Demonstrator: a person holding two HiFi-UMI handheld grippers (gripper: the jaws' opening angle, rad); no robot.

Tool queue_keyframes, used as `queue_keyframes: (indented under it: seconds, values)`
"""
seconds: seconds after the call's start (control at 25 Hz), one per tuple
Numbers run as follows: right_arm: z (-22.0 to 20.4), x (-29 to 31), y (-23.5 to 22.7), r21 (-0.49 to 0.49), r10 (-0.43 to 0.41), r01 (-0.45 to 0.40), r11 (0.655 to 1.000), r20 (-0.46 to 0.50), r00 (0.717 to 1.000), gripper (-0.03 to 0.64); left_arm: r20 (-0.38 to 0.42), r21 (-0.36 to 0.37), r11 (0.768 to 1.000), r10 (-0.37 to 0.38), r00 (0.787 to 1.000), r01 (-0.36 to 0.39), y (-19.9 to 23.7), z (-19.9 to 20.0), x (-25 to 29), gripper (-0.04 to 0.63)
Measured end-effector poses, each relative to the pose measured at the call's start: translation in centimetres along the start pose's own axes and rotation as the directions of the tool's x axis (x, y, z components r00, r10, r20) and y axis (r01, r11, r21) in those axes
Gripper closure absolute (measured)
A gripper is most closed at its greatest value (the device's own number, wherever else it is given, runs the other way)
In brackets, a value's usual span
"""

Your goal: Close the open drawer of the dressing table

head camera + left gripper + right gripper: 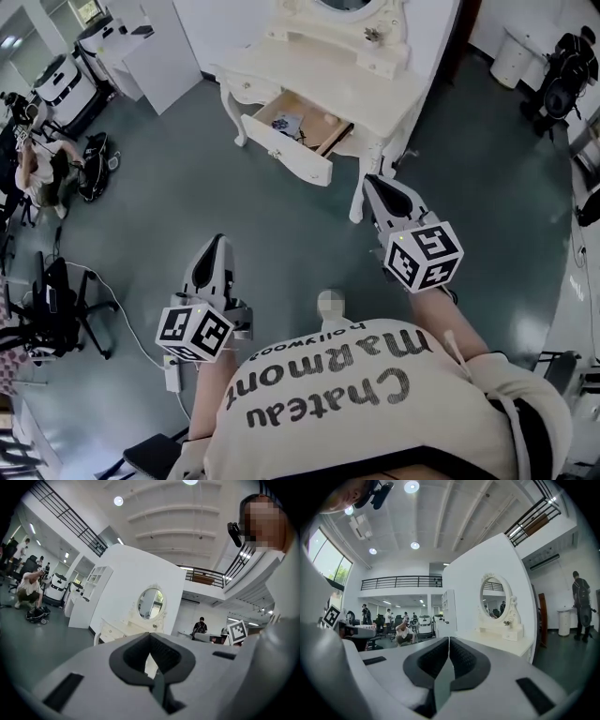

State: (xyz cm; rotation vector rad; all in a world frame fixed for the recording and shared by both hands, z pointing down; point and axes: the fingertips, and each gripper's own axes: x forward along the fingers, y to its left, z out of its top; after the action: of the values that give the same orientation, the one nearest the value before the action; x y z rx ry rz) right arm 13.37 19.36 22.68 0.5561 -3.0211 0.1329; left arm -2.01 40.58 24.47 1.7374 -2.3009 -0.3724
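Note:
A cream dressing table [328, 89] with an oval mirror stands ahead on the dark floor. Its drawer [298, 136] is pulled out toward me, with small items inside. My left gripper [217, 248] is shut and empty, well short of the table, down and left of the drawer. My right gripper [375, 186] is shut and empty, close to the table's front right leg [358, 199]. In the left gripper view the dressing table [124, 627] with its mirror [151, 603] shows beyond the left gripper [150, 641]. In the right gripper view the tabletop [501, 639] lies to the right of the right gripper [449, 641].
A white cabinet [155, 52] stands to the left of the table. A person crouches by bags at far left [37, 173]. Office chairs [56, 305] and a cable [122, 319] lie at my lower left. More chairs stand at the right [562, 80].

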Motion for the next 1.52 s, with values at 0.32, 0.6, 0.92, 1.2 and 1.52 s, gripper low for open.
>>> queue_keyframes:
  seconds: [0.32,0.6,0.92,1.2,1.52]
  values:
    - [3.0,8.8,-6.1,-0.005,0.023,-0.023,1.000,0.046,0.999,0.586,0.037,0.025,1.000,0.009,0.999,-0.010,2.0,2.8,9.5,0.588]
    - [3.8,13.0,-10.2,-0.009,0.036,-0.035,0.999,0.058,0.998,0.586,0.052,0.022,0.999,0.028,0.998,-0.029,3.5,3.1,15.1,0.588]
    - [-0.5,14.0,-13.5,0.041,-0.005,0.006,0.999,-0.030,1.000,0.586,-0.052,-0.017,0.999,0.044,0.998,-0.045,5.5,-1.4,18.5,0.588]
    - [-2.9,15.3,-15.8,0.123,-0.051,0.061,0.991,-0.082,0.995,0.586,-0.162,-0.031,0.997,0.058,0.985,-0.064,8.2,-5.4,21.7,0.588]
    - [-3.8,19.4,-19.3,0.126,-0.144,0.158,0.979,-0.113,0.983,0.586,-0.273,-0.070,0.997,0.019,0.962,-0.039,13.1,-8.6,27.8,0.586]
